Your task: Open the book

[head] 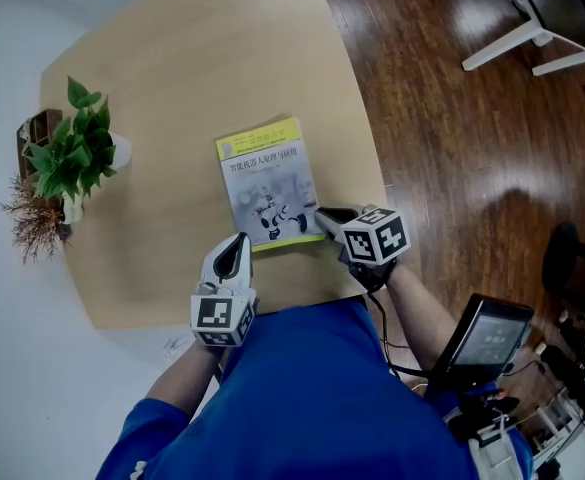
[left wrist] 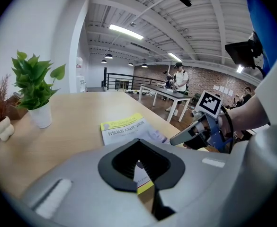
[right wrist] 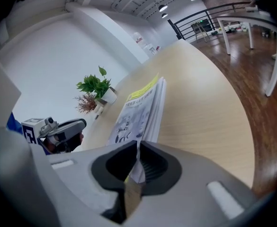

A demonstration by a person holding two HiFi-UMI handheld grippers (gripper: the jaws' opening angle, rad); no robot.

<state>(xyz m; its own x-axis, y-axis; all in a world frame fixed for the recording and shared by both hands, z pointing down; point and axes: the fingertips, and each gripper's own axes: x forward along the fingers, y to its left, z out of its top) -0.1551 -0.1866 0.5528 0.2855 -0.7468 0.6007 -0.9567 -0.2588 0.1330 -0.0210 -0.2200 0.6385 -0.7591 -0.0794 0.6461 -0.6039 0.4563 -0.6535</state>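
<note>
While the book (head: 265, 183) lies flat and closed near the front edge of the pale wooden surface (head: 172, 78), we have our right claw (head: 322, 215) pinched on its near right corner, with the cover's edge caught thin between the pads. Our left claw (head: 238, 241) hovers with its jaws drawn together and nothing in them, its tip just off the book's near left corner. Off to the left, a potted plant (head: 72, 153) stands well apart from the book.

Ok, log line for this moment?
right gripper: shut on book cover edge | left gripper: shut, empty, beside book | book: closed on table
</note>
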